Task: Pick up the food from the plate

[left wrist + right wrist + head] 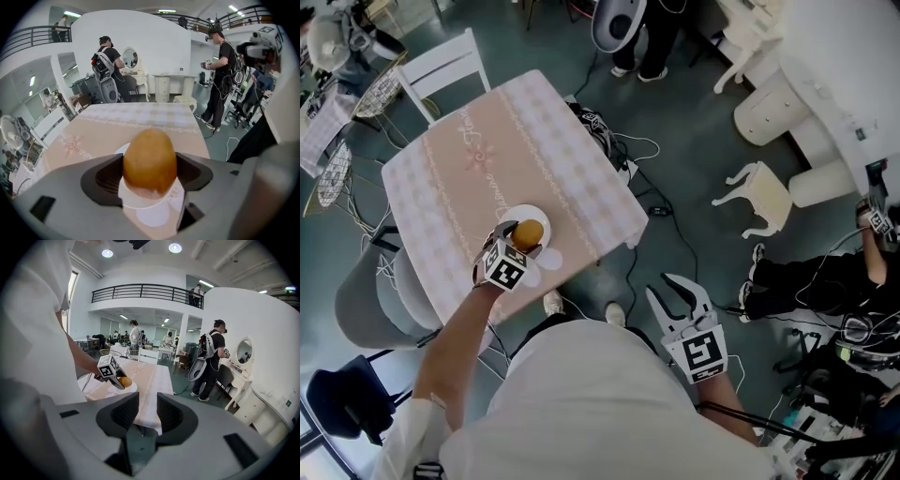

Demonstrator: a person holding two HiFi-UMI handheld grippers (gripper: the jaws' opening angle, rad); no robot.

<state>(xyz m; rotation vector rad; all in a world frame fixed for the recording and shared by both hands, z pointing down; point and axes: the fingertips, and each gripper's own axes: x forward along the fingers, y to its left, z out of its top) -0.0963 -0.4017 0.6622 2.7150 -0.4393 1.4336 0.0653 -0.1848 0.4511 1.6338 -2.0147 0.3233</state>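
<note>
Clamping the left hand-held gripper (517, 247) on the orange-brown, egg-shaped food (150, 161), squeezed on both flanks, directly over the white plate (508, 217) near the near edge of the worktop (487, 150). Hard to tell whether clear of the plate or resting on it. Grasp judged done; left to do: raising the food free.

Holding the right hand-held gripper (678, 298) slack and wide, with nothing in it, off the worktop past the near right corner, above the floor.

Plenty of bare cloth beyond the plate toward the far edge, with nothing else seen standing there. Close to the near edge, though, so probably best lifted straight up rather than dragged toward the drop. Beyond the far edge, a white chair (441, 64); off the right edge, cables (652, 202) on the floor. Neither judged to hinder an upward move.
</note>
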